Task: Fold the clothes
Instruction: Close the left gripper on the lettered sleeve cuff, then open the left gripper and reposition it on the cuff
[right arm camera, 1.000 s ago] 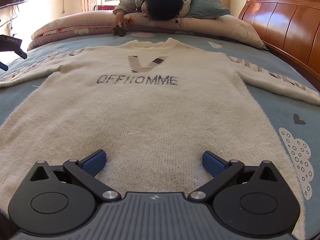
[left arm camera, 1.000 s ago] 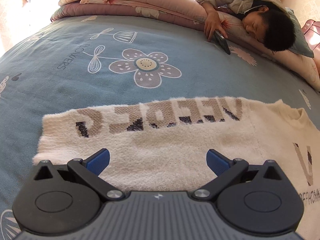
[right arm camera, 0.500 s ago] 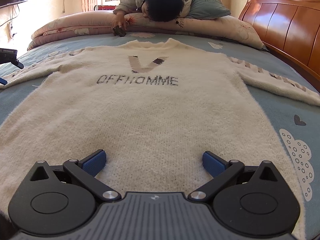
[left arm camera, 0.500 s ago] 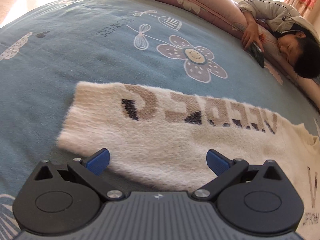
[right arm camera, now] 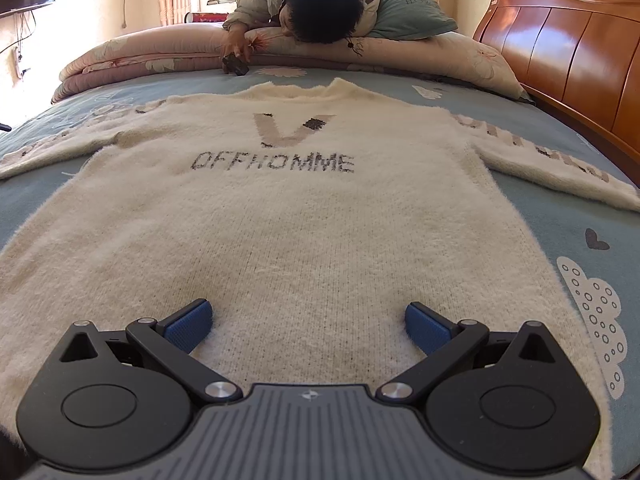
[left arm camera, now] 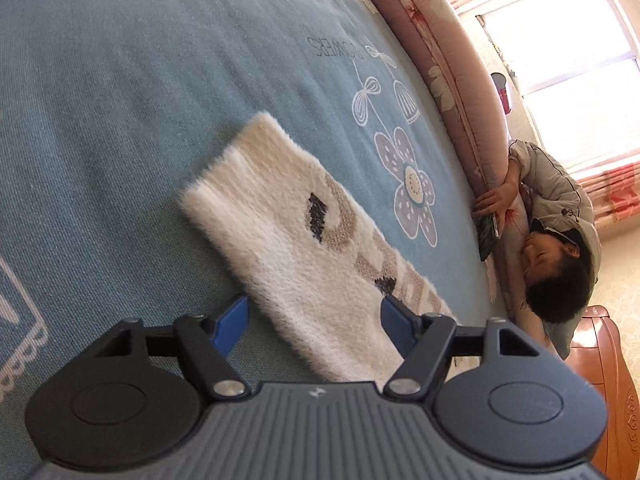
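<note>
A fluffy cream sweater with "V OFFHOMME" on its chest lies flat, front up, on the blue bedspread. Both sleeves are spread out sideways. In the left wrist view its lettered left sleeve runs diagonally, cuff towards the upper left. My left gripper straddles this sleeve a little way up from the cuff. Its jaws are closing, with the sleeve between the blue pads, and no pinch shows. My right gripper hovers open over the sweater's lower hem, holding nothing.
A person lies across the pink folded quilt and pillows at the far side, one hand on a phone. A wooden headboard bounds the right. Bare bedspread lies beyond the cuff.
My left gripper has rolled and moved along the sleeve towards the cuff, sinking closer to it, and its jaws have narrowed. My right gripper and the sweater body have not moved.
</note>
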The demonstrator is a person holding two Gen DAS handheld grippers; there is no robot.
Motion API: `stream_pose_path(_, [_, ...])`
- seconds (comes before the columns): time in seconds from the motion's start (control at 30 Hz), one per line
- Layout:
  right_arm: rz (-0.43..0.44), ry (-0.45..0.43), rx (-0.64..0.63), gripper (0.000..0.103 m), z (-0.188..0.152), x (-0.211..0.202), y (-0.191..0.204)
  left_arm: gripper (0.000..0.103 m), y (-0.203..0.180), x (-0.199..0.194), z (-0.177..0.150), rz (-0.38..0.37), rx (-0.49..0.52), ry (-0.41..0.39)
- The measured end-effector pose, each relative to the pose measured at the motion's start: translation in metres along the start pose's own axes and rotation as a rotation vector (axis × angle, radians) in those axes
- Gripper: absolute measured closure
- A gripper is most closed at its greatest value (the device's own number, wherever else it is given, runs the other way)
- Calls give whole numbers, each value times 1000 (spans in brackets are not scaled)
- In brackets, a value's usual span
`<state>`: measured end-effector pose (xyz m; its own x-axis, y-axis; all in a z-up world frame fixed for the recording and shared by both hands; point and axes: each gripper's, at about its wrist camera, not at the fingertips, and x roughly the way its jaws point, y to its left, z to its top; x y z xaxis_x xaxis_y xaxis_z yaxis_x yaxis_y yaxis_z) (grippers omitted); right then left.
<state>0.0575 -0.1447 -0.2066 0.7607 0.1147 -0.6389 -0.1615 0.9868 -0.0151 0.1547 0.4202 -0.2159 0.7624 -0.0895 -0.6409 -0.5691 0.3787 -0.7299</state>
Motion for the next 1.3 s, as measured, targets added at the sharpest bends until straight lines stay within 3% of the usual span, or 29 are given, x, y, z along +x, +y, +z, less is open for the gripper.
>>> stream_pose_path(0.17, [2, -9, -1, 0, -2, 0, -1, 42, 18, 8, -4, -89, -88, -47])
stream_pose_path(0.47, [0, -24, 0, 0, -3, 2, 0, 42, 19, 19, 10, -117, -124, -140])
stream_pose_path(0.97, [-8, -53, 9, 0, -4, 5, 1, 43, -9, 32, 11, -48, 77, -201])
stream_pose_path(1.03, [-7, -57, 8, 0, -4, 5, 1, 50, -14, 31, 9, -8, 123, -200])
stream_pose_path(1.1, [-5, -61, 7, 0, -5, 4, 0, 71, -19, 30, 8, 57, 149, -198])
stream_pose_path(1.17, [-3, -66, 6, 0, -6, 4, 0, 85, -21, 28, 9, 111, 152, -191])
stream_pose_path(1.3, [0, -81, 3, 0, -8, 3, 0, 92, -24, 24, 10, 160, 147, -167])
